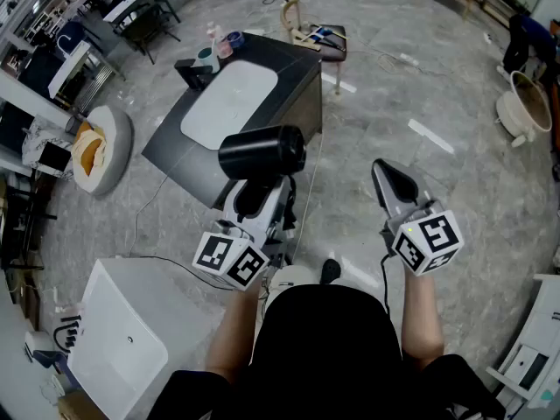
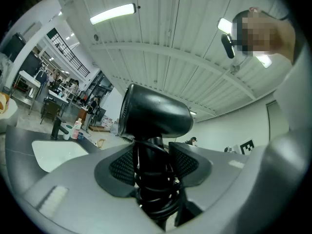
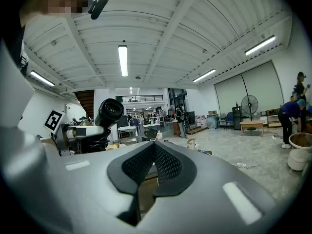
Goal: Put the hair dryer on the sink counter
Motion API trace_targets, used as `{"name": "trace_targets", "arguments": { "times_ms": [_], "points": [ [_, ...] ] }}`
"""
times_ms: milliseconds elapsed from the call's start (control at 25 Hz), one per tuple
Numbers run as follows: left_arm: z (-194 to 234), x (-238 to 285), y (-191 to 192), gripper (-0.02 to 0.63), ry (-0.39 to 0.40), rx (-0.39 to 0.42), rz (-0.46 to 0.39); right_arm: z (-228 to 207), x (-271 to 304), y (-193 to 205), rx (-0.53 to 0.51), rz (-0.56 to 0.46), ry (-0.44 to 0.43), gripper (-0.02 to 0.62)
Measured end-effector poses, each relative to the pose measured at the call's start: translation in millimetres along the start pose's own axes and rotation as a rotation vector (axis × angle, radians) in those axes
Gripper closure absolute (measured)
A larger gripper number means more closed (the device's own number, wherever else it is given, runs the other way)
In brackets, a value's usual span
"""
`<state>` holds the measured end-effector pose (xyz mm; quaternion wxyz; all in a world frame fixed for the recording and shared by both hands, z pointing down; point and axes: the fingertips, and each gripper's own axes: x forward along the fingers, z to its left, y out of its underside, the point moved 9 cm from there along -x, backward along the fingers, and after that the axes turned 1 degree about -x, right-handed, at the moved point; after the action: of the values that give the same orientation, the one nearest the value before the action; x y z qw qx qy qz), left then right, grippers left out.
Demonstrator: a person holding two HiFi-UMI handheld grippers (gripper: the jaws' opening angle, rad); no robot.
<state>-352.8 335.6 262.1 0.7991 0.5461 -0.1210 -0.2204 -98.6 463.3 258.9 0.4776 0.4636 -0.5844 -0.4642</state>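
Grey marbled floor; dark sink counter (image 1: 293,73) ahead, white basin (image 1: 229,103) set in its top. Hair dryer (image 1: 261,151) (black, cord coiled round the handle) is held in the air just short of the counter's near edge. Left gripper (image 2: 153,162) has its jaws wide, clamped on that handle. Right gripper (image 3: 154,162) is off the counter's near right corner, jaws together, empty. Black faucet (image 1: 192,73) and cup and bottles (image 1: 212,52) crowd the counter's far-left corner; wooden stool (image 1: 317,35) stands beyond it.

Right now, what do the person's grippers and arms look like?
The left gripper and right gripper are light grey, with black dimpled pads and a white cube of black square markers each. The person wears a black top; forearms are unsleeved.
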Motion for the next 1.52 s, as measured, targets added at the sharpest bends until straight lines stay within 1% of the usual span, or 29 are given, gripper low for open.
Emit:
{"name": "trace_targets", "arguments": {
  "times_ms": [160, 360, 480, 640, 1000, 1240, 1520],
  "points": [
    [-24.3, 1.0, 11.0, 0.410, 0.022, 0.008, 0.009, -4.7, -26.2, 1.3, -0.009, -0.001, -0.005, 0.588],
    [-47.2, 5.2, 18.1, 0.410, 0.019, -0.028, 0.000, -12.2, -49.4, 2.4, -0.023, 0.007, -0.005, 0.588],
    [-54.9, 7.3, 20.3, 0.410, 0.017, -0.034, -0.002, -17.0, -57.6, 3.8, -0.007, -0.014, -0.007, 0.586],
    [-56.8, 15.6, 25.1, 0.410, 0.022, -0.030, 0.012, -27.8, -59.6, 7.2, 0.009, -0.016, 0.022, 0.584],
    [-37.8, 53.4, 32.2, 0.410, 0.049, -0.064, 0.009, -53.9, -35.6, 16.2, 0.043, 0.026, 0.051, 0.584],
    [-12.4, 100.6, 35.1, 0.411, 0.075, -0.072, 0.021, -84.1, -0.9, 13.6, 0.040, 0.045, 0.072, 0.584],
    [16.9, 168.5, 26.8, 0.411, 0.097, -0.086, 0.031, -122.9, 55.3, -6.0, 0.029, 0.061, 0.067, 0.584]
  ]
}}
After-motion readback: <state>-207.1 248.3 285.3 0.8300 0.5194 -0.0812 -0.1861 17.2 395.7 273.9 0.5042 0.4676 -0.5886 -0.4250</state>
